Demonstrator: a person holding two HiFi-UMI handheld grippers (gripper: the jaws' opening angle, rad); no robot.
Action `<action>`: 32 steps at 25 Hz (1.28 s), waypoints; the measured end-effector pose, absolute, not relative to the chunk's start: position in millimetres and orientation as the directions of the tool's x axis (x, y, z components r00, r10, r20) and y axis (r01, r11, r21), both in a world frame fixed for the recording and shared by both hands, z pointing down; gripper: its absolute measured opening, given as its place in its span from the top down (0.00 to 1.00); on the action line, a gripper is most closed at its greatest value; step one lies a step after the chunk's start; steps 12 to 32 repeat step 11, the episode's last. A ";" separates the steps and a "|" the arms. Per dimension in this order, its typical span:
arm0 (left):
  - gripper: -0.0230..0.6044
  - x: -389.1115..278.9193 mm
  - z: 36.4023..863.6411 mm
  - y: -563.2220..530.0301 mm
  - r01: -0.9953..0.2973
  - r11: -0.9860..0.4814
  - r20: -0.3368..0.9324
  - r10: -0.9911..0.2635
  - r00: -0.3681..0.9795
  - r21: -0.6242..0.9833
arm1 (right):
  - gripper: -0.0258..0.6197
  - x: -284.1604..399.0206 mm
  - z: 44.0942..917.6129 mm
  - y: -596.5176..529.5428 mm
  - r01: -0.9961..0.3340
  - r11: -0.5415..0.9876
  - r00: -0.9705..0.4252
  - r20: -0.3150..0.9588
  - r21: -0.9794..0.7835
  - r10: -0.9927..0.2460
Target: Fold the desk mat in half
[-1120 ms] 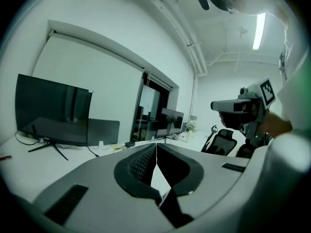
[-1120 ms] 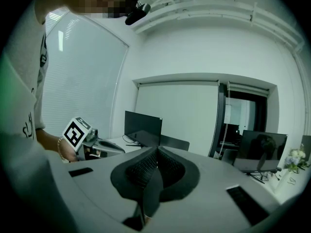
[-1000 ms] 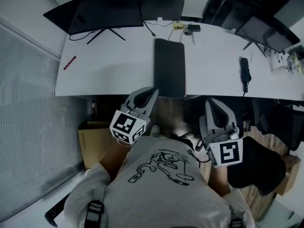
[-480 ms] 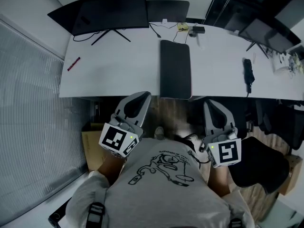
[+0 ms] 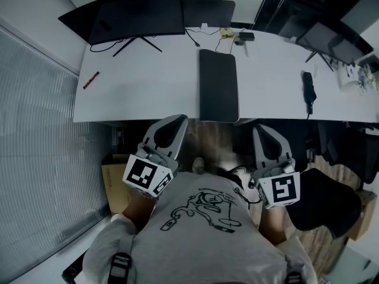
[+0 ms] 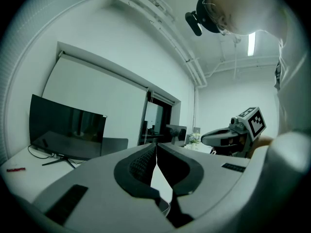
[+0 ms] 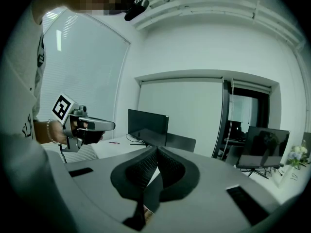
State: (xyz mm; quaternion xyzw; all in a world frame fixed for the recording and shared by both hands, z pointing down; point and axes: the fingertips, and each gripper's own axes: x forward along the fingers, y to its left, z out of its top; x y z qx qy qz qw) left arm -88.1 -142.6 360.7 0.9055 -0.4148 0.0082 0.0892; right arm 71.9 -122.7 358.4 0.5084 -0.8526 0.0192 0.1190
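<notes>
Dark rectangular desk mat (image 5: 218,84) lies upper centre on the white desk (image 5: 142,93), light and floppy we judge, best pinched at its near corners; our left gripper (image 5: 176,120) and right gripper (image 5: 265,129) sit closed, empty.

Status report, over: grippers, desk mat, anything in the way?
Left gripper shut, empty. Right gripper shut, empty. Desk mat on desk, untouched. Nothing on it; cable beyond far end.

Cool, even light is filling the room, a ceiling lamp (image 6: 251,43) glowing at one o'clock. Both gripper views are warping and darkening outward.
</notes>
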 end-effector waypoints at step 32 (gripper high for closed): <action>0.93 -87.7 356.2 -136.7 -0.751 -0.642 0.081 -0.749 0.657 0.155 | 0.95 72.3 362.0 -116.5 -0.862 0.494 -0.458 0.251 0.108 -0.853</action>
